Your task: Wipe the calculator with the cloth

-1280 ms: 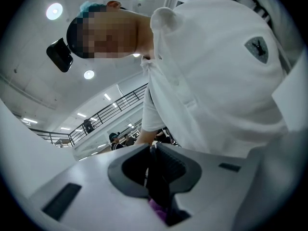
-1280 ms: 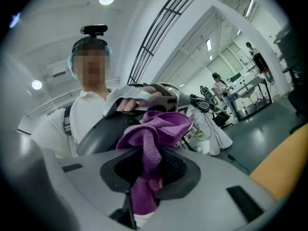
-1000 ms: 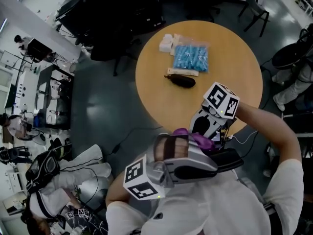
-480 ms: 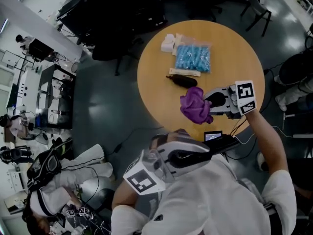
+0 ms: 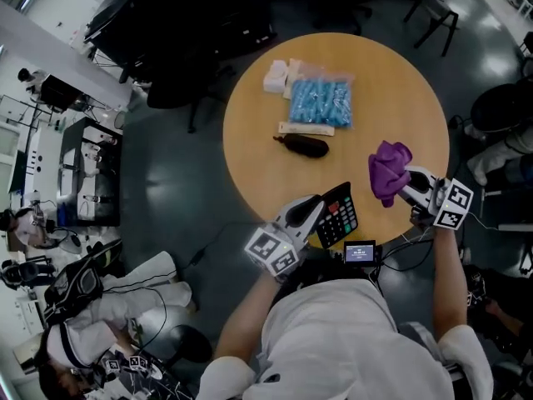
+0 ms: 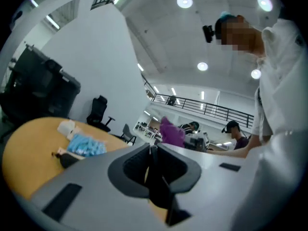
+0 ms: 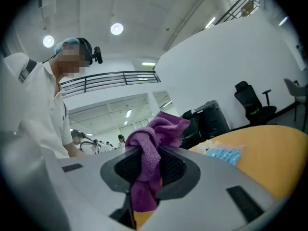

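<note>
While the calculator point(image 5: 340, 213) is pinched edge-on between the jaws of the left gripper point(image 5: 321, 210) at the six o'clock rim of the table point(image 5: 375, 73), wiping has not begun; this looks like the bring-together step. At two o'clock from it, well apart, the right gripper point(image 5: 411, 187) clamps the bunched purple cloth point(image 5: 388, 168). Next, the cloth must meet the keys while the left grip holds firm. Whether the calculator rests on the wood is unclear, and the gripper covers its near end.

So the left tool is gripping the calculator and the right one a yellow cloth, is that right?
Not quite: the cloth is purple, not yellow, as the right gripper view shows. The right gripper does grip it in its jaws, and the left gripper grips the calculator.
</note>
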Demonstrator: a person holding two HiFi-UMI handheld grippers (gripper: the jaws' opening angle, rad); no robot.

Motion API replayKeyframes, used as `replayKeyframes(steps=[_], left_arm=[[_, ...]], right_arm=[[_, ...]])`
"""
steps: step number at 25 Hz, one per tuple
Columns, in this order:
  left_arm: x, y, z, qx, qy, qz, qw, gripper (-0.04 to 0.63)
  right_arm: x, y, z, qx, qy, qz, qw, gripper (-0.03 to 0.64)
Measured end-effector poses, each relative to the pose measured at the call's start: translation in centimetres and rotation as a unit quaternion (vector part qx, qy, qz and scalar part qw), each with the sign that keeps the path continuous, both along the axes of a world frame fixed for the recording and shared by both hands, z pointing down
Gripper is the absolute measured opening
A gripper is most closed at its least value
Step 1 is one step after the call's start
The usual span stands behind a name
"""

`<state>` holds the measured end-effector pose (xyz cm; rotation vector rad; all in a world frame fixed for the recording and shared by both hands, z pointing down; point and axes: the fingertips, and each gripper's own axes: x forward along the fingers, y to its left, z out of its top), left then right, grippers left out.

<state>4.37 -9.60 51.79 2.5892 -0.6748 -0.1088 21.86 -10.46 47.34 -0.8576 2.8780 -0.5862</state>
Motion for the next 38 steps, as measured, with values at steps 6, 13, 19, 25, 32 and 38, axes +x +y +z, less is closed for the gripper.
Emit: replayKeyframes(steps=[6,13,19,25,32,38], left_arm=[[0.8,-1.6,15.6,-0.16,-0.03,0.001,0.9866,0.048],[0.3,-1.8,24.5,-0.229,-0.079,0.024,0.97,0.048],[-0.5,-2.4,26.1,-0.239,-0.076,0.039,0.9673,0.049],[-0.7,-2.6,26.9,-0.257,-0.094,0.039,0.961,0.064],[-1.6,-3.1,28.0,-0.274,-0.154,0.023,0.949,0.113],[-2.3,-3.6,28.4,-0.269,-0.216,0.02,0.9383,0.126]], right_arm=[[1.7,3.0,3.7,-0.041,-0.029,0.052,0.997,0.091],[1.7,5.4,6.4,-0.08,-0.064,0.078,0.992,0.091],[0.2,6.1,7.0,-0.088,-0.072,0.076,0.991,0.091],[-0.2,6.0,7.0,-0.092,-0.076,0.07,0.99,0.091],[-0.4,6.2,7.0,-0.095,-0.066,0.08,0.99,0.091],[-0.5,6.4,7.4,-0.096,-0.063,0.087,0.989,0.091]])
